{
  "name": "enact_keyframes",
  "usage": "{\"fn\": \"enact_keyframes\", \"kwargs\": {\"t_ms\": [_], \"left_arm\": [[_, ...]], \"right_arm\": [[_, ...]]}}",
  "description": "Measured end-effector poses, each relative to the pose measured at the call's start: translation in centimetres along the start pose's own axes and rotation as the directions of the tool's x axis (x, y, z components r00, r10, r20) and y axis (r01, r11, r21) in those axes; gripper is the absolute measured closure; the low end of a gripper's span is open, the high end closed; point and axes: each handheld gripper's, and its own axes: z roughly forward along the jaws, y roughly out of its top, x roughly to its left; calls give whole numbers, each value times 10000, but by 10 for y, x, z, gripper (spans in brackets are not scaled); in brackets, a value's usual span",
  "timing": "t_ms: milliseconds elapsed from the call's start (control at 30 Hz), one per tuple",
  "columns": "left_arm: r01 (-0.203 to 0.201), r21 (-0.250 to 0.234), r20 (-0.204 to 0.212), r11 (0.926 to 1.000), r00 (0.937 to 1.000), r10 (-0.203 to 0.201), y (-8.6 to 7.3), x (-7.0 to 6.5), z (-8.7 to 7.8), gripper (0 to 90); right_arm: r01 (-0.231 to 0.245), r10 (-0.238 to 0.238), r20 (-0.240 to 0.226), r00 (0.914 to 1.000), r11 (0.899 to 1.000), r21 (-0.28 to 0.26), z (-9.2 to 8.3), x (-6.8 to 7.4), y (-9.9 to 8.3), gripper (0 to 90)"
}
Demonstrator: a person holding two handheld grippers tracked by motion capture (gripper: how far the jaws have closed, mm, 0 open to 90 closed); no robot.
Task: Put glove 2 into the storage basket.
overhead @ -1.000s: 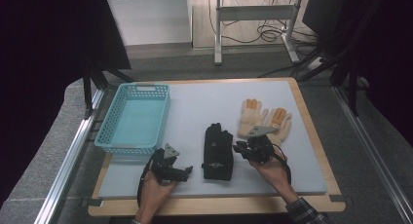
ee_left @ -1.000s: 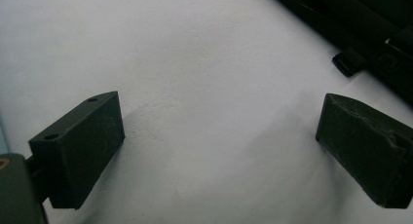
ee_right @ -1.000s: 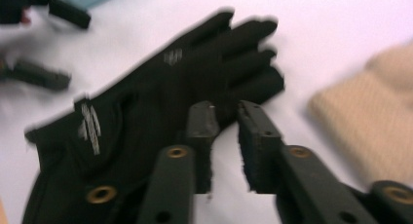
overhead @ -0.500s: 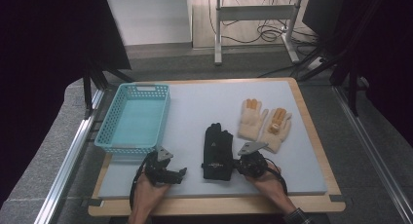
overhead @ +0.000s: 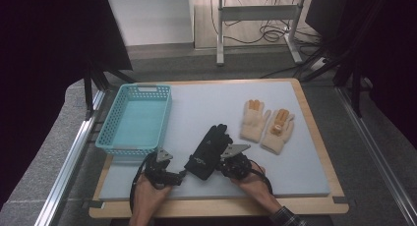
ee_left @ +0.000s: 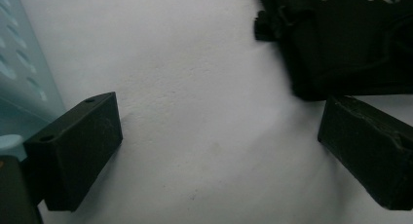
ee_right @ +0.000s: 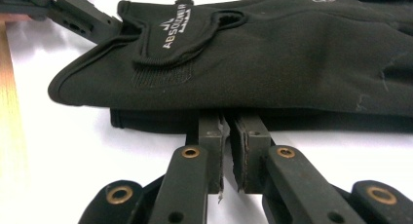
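Right gripper (ee_right: 229, 160): jaws nearly together under edge of black fabric glove pair (overhead: 207, 151); whether fabric is pinched, cannot tell. Likely set to lift from side.

Left gripper (ee_left: 219, 151): jaws wide, on white foam mat (overhead: 206, 103), just beside glove cuff.

Black gloves lie mid-mat, stacked.

Count: one turquoise perforated plastic basket (overhead: 136, 119), empty; two cream knit gloves (overhead: 267, 125), side by side.
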Motion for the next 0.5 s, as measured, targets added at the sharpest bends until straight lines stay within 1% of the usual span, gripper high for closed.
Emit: {"fn": "enact_keyframes", "kwargs": {"t_ms": [133,167,200,233,300,400,433,467,500], "left_arm": [[20,-36,7,10000,10000,-20,0,0,0,22],[28,-51,10,10000,10000,-28,-1,0,0,22],[28,-51,10,10000,10000,-28,-1,0,0,22],[28,-56,9,10000,10000,-28,-1,0,0,22],[36,-60,12,10000,10000,-36,-1,0,0,21],[32,-59,10,10000,10000,-32,-1,0,0,21],[33,-56,15,10000,10000,-32,-1,0,0,21],[41,-53,17,10000,10000,-41,-1,0,0,21],[44,-54,20,10000,10000,-44,-1,0,0,21]], "right_arm": [[76,-76,-10,10000,10000,59,0,1,1,793],[201,-203,148,9997,9997,118,-4,1,-1,776],[201,-203,148,9997,9997,118,-4,1,-1,776],[276,-280,351,9990,9996,107,-11,-1,-3,758],[271,-274,584,9979,9996,53,-19,-6,-6,730],[-7,22,991,9951,9999,-154,-35,-17,-13,672],[-7,22,991,9951,9999,-154,-35,-17,-13,672],[-251,283,1269,9915,9993,-268,-45,-25,-19,623],[-322,360,1391,9896,9990,-294,-50,-30,-22,592]]}}
